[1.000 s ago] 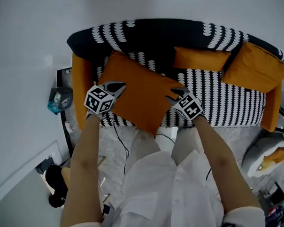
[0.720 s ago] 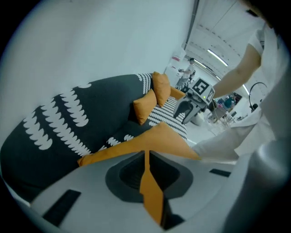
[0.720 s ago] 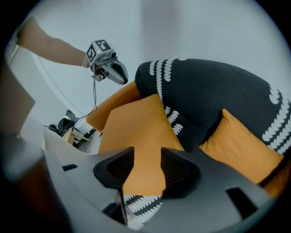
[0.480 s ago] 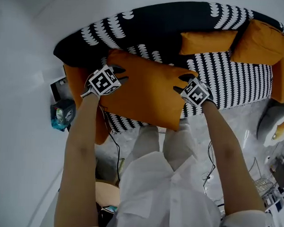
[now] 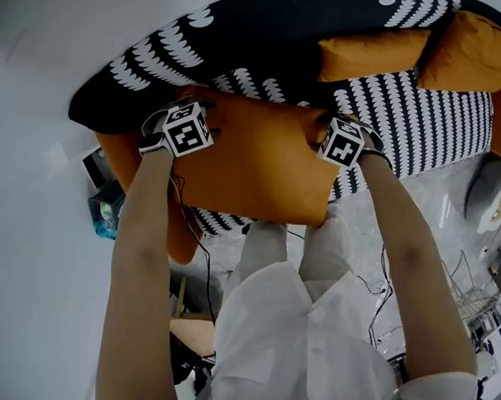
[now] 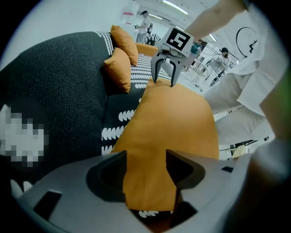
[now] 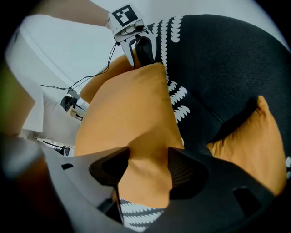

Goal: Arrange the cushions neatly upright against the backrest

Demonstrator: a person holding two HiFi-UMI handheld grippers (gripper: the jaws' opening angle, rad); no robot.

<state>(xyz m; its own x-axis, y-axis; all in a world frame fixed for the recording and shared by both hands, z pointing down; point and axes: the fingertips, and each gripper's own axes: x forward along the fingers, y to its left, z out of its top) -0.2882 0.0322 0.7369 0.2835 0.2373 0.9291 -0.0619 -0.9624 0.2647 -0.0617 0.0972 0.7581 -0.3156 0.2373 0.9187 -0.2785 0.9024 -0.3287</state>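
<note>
Three orange cushions [image 5: 252, 158] [image 5: 369, 55] [image 5: 472, 51] rest on the patterned sofa [image 5: 437, 112].

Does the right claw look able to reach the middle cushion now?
Probably yes: the right claw, opening around a corner of the big cushion, is close to the middle cushion, only bare sofa between.

Your large orange cushion [image 5: 252, 158] against the backrest [image 5: 265, 46]
Leaning tilted at left; small cushion [image 5: 369, 55] and corner cushion [image 5: 472, 51] upright to its right
</note>
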